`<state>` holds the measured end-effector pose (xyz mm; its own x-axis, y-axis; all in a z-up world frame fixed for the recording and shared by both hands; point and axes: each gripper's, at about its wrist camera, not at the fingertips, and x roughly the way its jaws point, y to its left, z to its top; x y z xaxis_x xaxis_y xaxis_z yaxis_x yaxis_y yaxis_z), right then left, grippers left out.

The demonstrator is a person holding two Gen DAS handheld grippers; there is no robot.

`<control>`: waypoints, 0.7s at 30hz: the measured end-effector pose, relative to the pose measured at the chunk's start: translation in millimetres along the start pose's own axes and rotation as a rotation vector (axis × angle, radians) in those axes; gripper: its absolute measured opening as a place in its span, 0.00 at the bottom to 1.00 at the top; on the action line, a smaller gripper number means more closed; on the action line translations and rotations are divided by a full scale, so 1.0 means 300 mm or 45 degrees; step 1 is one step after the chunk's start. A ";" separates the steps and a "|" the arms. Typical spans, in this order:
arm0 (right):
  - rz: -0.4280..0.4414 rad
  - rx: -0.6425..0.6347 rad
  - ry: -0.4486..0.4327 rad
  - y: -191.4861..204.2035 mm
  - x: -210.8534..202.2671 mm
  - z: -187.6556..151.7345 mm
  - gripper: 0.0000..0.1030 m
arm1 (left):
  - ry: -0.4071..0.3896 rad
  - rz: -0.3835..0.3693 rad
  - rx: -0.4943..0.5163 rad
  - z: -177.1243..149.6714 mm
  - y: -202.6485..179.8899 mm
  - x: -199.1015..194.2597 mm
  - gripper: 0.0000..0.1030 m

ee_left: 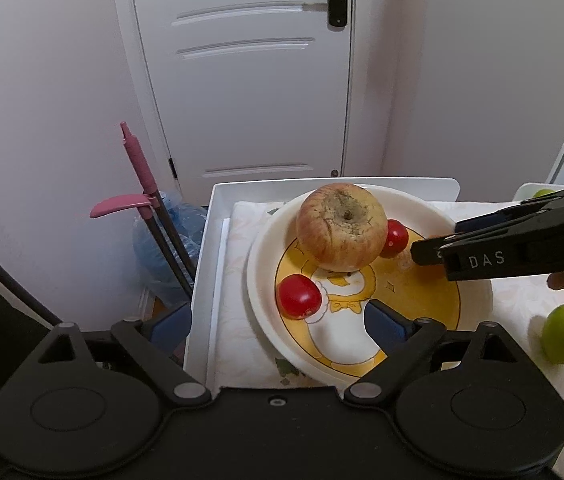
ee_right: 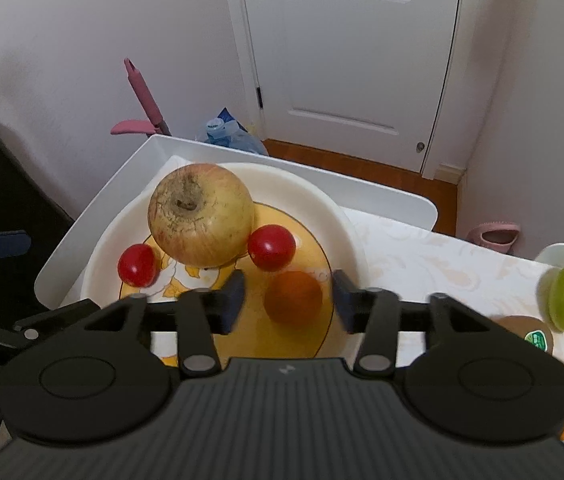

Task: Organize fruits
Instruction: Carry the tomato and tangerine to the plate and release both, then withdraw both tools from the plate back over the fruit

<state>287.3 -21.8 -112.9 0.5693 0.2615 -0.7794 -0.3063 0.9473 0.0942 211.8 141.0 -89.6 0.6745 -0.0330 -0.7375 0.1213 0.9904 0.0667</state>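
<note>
White door behind table. My right gripper (ee_right: pixel 288 300) stands wide open around an orange fruit (ee_right: pixel 293 298), blurred, on the duck-print plate (ee_right: pixel 334 208). Left gripper (ee_left: pixel 270 320) open, empty, straddling plate rim. Apple (ee_right: pixel 201 214), two tomatoes alongside.

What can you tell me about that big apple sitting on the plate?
The apple is large and round, its skin yellowish with red-pink streaks and rough brown russeting around the stem hollow, which faces up and slightly toward the cameras. It sits upright toward the far side of the plate, a white dish with a yellow cartoon print. One cherry tomato rests right beside it on the right, seemingly touching; the other cherry tomato lies to its left, slightly apart. Neither gripper touches it.
</note>
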 end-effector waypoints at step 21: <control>-0.086 0.009 -0.153 -0.016 -0.209 -0.035 1.00 | -0.053 0.030 0.008 0.013 -0.036 -0.117 0.99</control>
<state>245.0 -44.7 -71.0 0.6757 0.2167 -0.7046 -0.2588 0.9647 0.0485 189.6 130.9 -61.9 0.7071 -0.0157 -0.7070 0.1097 0.9901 0.0878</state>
